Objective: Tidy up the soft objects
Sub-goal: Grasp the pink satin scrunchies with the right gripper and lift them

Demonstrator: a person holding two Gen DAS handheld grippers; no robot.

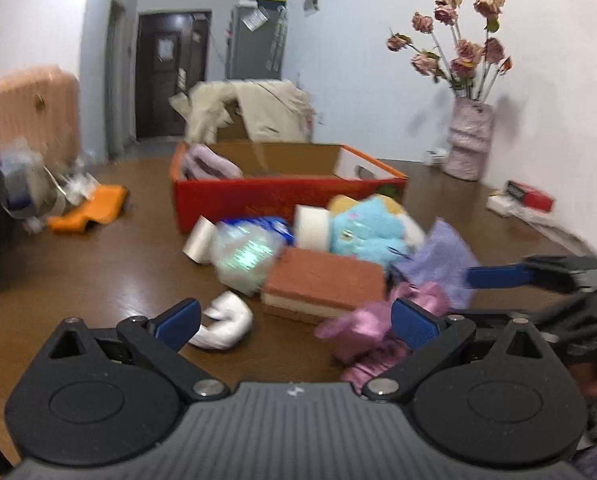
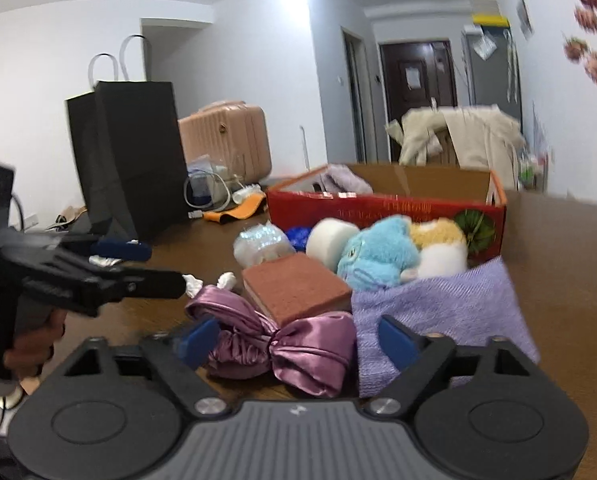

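A red cardboard box [image 1: 258,200] [image 2: 378,208] stands open on the brown table with a lilac plush item [image 1: 208,162] inside. In front of it lie a blue plush toy [image 1: 368,230] [image 2: 378,256], a brown sponge [image 1: 324,284] [image 2: 298,286], a purple cloth [image 1: 444,262] [image 2: 438,308], a pink satin bow [image 1: 378,332] [image 2: 282,344], a white roll [image 1: 312,226] [image 2: 330,242] and a crumpled white item [image 1: 224,322]. My left gripper [image 1: 294,318] is open above the table, between the white item and the bow. My right gripper [image 2: 298,338] is open around the satin bow.
An orange cloth [image 1: 90,208] and cables lie at the table's left. A black paper bag [image 2: 134,160] stands at the left. A vase of dried roses [image 1: 468,136] and a red packet [image 1: 532,196] sit at the right by the wall. A clear plastic bag [image 1: 246,258] lies by the sponge.
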